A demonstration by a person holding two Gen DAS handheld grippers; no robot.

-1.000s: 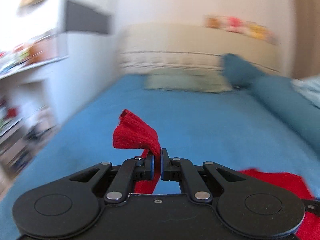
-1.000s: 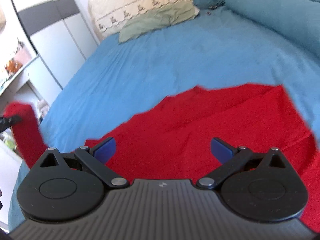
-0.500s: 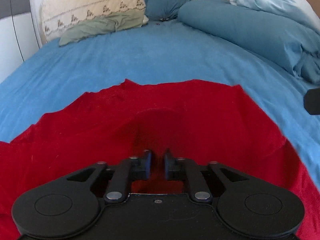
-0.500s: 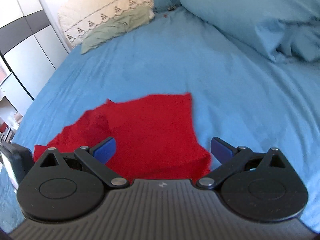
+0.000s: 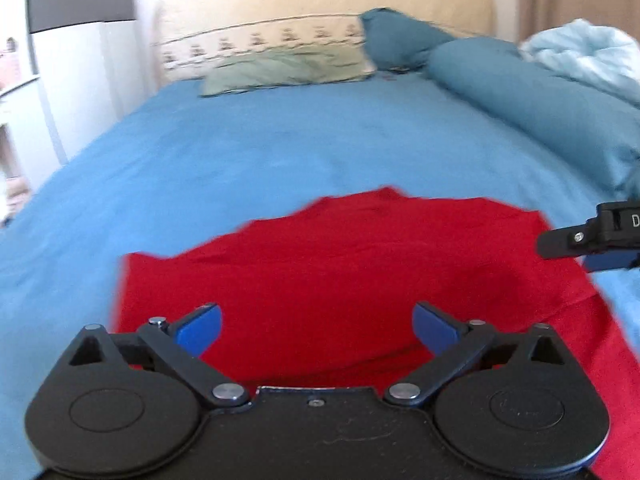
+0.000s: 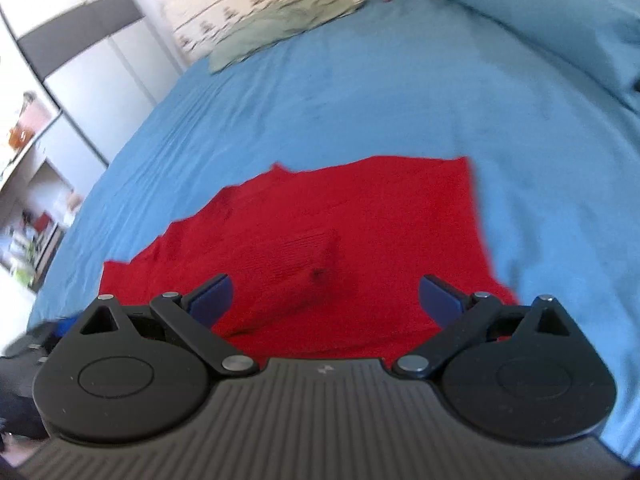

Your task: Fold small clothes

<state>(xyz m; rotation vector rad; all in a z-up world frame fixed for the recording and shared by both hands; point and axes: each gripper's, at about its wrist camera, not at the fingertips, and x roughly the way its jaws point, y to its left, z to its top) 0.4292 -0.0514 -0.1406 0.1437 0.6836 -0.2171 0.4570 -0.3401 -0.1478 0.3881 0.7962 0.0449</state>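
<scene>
A red knitted garment point(image 5: 360, 264) lies spread on the blue bed sheet point(image 5: 260, 152). My left gripper point(image 5: 318, 330) hovers low over its near part; its jaws are opening and stand wide, with only cloth below them and nothing pressed by the blue pads point(image 5: 200, 328). In the right wrist view the red garment point(image 6: 360, 208) shows a folded-over ribbed part point(image 6: 304, 252) on top. My right gripper point(image 6: 325, 298) is open above the garment's near edge, holding nothing. The right gripper's tip point(image 5: 592, 240) also shows at the right edge of the left wrist view, beside the garment's right side.
A pale green pillow point(image 5: 288, 72) and a cream headboard point(image 5: 320, 8) are at the far end. A teal bolster point(image 5: 520, 92) and a light blue duvet point(image 5: 588, 56) run along the right. A white wardrobe point(image 5: 72, 60) and shelves point(image 6: 36, 216) stand left of the bed.
The left gripper carried a red sleeve end over the garment, came down and let it go; its jaws went from shut to wide. The right gripper shifted over the garment, still open.
</scene>
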